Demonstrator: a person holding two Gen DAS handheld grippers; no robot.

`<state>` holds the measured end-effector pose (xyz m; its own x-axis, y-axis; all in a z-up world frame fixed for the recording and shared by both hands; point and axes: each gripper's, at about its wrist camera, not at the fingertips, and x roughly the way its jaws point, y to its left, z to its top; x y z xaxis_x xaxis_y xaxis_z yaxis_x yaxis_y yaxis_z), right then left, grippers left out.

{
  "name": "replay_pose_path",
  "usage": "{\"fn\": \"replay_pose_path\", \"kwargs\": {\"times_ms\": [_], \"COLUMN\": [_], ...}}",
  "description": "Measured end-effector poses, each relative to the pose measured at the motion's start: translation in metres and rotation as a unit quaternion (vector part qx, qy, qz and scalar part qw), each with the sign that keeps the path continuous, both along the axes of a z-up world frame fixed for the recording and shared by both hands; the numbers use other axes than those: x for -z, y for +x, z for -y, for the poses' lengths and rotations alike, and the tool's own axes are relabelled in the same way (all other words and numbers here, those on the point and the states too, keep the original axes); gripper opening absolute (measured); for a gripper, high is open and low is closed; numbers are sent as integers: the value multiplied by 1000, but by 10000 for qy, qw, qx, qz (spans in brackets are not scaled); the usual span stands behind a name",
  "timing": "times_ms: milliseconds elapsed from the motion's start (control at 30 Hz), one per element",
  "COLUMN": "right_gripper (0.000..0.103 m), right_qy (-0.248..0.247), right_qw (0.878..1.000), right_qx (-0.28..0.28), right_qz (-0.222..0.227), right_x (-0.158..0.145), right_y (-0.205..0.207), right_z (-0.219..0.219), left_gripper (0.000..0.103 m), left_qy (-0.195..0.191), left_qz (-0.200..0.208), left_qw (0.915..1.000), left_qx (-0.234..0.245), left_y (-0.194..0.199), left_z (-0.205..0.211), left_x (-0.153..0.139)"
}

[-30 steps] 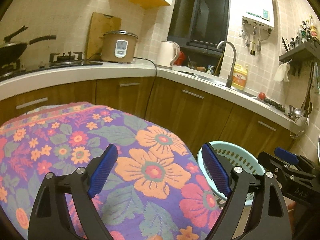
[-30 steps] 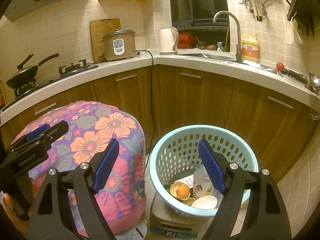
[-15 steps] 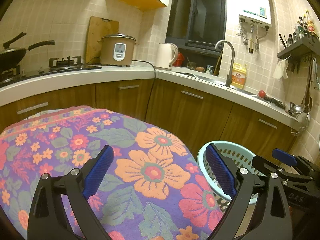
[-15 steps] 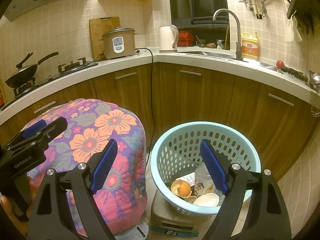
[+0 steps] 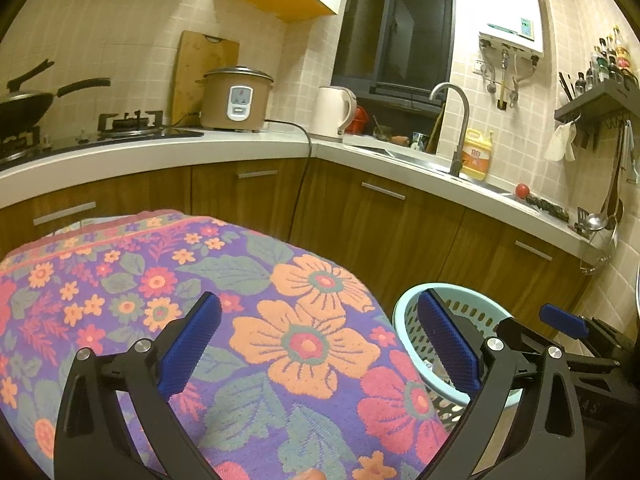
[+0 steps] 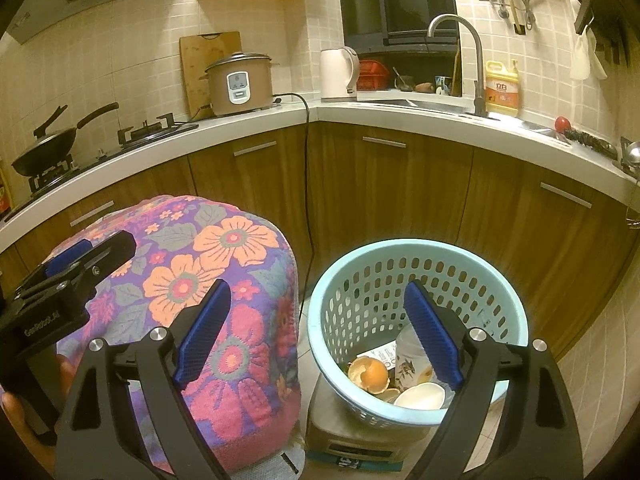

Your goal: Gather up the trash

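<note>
A light blue perforated basket point(image 6: 380, 276) stands on a low box on the floor and holds orange peel point(image 6: 370, 374), a white shell-like piece point(image 6: 420, 396), a printed cup point(image 6: 412, 356) and paper. Its rim also shows in the left wrist view point(image 5: 404, 308). My right gripper point(image 6: 318, 334) is open and empty, above the gap between the basket and the cloth. My left gripper point(image 5: 320, 346) is open and empty above the flowered cloth point(image 5: 240, 320). The left gripper also shows in the right wrist view point(image 6: 68, 276), the right gripper in the left wrist view point(image 5: 564, 328).
The flowered cloth point(image 6: 224, 280) covers a rounded table left of the basket. Wooden cabinets point(image 6: 400, 184) under a white L-shaped counter point(image 6: 360, 114) stand behind. On the counter are a rice cooker point(image 6: 240, 84), kettle point(image 6: 338, 74), pan point(image 6: 44, 148), sink tap point(image 6: 464, 56) and detergent bottle point(image 6: 502, 88).
Both grippers rose and drew back slightly, so the basket and cloth sit lower in view. Both stay open and empty.
</note>
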<state>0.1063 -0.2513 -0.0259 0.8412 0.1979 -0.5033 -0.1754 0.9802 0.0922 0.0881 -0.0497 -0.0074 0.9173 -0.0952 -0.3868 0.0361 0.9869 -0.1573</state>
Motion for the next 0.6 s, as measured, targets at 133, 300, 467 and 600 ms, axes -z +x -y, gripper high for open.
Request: {"fn": "replay_pose_path", "kwargs": {"times_ms": [133,300,467,600], "right_gripper": [85,87,87,87], "right_qy": [2,5,-14,-15], "right_qw": [10000,10000,10000,10000], "right_qx": [26,23,4,7], "right_qz": [13,0,-23,-25], "right_x": [0,0,1,1], "right_y": [-2,-1,-1,-1], "right_z": [1,3,2,1], "left_gripper": [95,96,96,96], "left_qy": [66,104,87,100], "left_qz": [23,-2,1,71], "left_qw": [10000,9999,10000,9999], "left_qx": [43,72,32,14], "left_y": [-1,0,1,-2], "left_z": [1,3,1,1], "left_x": [-1,-1,0,-1]}}
